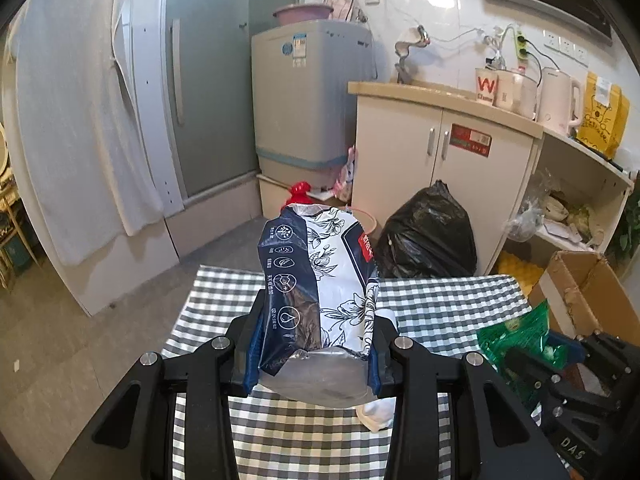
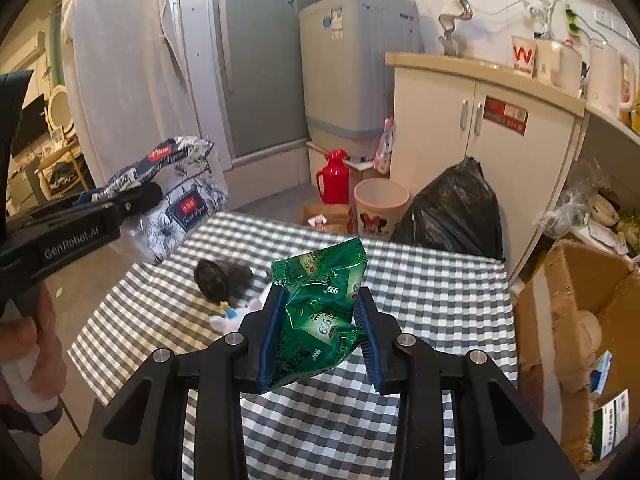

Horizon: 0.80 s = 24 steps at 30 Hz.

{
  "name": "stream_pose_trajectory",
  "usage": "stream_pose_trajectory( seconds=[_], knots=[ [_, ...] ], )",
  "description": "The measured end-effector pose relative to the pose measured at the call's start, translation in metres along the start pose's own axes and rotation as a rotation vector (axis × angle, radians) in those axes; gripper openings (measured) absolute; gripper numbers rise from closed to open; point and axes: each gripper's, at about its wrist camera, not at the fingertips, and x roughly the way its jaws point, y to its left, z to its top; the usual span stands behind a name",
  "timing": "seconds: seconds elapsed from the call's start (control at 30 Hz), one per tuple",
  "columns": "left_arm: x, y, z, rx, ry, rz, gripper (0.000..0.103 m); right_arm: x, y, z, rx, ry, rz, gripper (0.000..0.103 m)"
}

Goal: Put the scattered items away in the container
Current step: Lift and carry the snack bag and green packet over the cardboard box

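Checked cloth covers the table [image 2: 420, 292], which stands in a kitchen corner with a washing machine and cabinet behind. Both grippers are loaded and held above the cloth. The left gripper [image 1: 314, 344] is clamped on a floral tissue pack [image 1: 320, 280], carried upright between the blue pads. The right gripper [image 2: 320, 332] is clamped on a crumpled green sachet [image 2: 320, 312]. A cardboard box [image 2: 588, 300], presumably the container, stands open just off the table's right side. A dark item and a white plush toy [image 2: 232, 312] lie on the cloth, not yet collected.

Risks: the soft tissue pack is gripped near its lower end and could tilt or slip under its own weight. The sachet's slick film may slide out if the grip slackens. Both loads heading for one box could collide at the opening.

Legible writing: "GenRobot.AI" on the left gripper's body; "999" repeated on the sachet, seen inverted; a "W" on a cup on the counter.
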Motion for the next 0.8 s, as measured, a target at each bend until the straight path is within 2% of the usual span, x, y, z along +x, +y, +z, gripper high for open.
stream_pose_trajectory(
  seconds=[0.6, 0.8],
  knots=[
    [-0.072, -0.009, 0.005, 0.025, -0.092, -0.021, 0.04, -0.086, 0.011, 0.017, -0.007, -0.163, -0.026, 0.035],
    [-0.083, -0.015, -0.004, 0.025, -0.088, -0.033, 0.04, -0.103, 0.011, 0.014, -0.005, -0.192, -0.02, 0.035]
  ],
)
